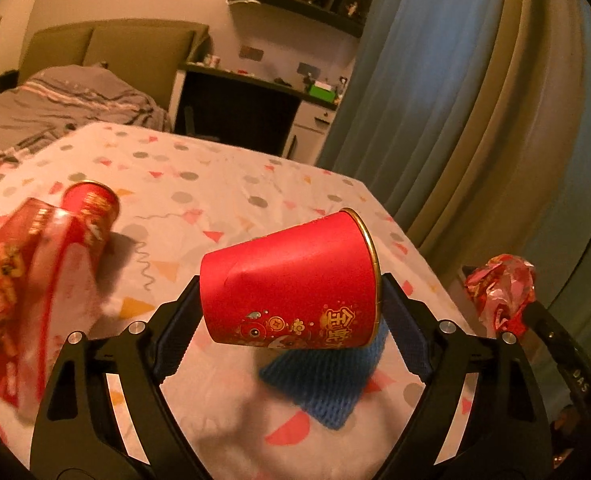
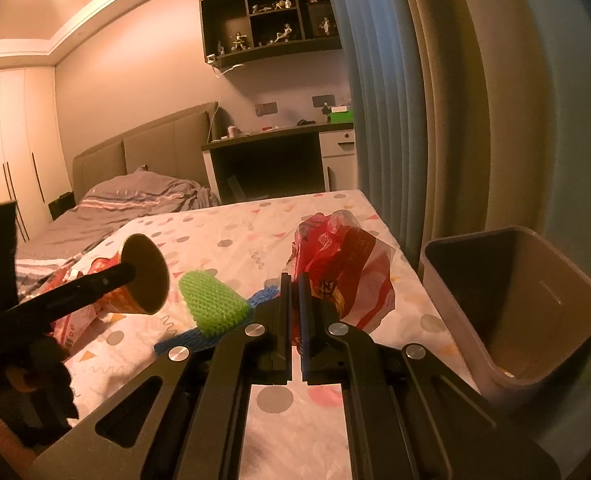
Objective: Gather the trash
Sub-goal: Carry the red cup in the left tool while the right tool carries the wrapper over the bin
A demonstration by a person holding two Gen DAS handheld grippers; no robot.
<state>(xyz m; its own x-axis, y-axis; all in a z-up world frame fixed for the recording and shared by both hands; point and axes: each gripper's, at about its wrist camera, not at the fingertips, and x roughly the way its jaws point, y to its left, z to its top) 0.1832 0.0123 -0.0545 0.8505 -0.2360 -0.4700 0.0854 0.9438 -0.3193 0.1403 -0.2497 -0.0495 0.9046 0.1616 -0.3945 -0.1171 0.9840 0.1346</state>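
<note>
Left wrist view, left gripper (image 1: 291,296) clamping a red paper cup (image 1: 291,280), blurred wrapper cut off at left, right gripper (image 2: 295,312) pinching crumpled red wrapper (image 2: 343,264), bin (image 2: 511,304) partly cropped.

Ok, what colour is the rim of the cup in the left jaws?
Gold, on a red paper cup; it shows best in the left wrist view.

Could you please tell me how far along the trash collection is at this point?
Little looks done: only a small scrap shows inside the bin. In hand: the left hand-held gripper holds a red paper cup and the right hand-held gripper pinches a crumpled red wrapper. Left on the table: green foam net, blue foam net, red can and red snack bag.
</note>
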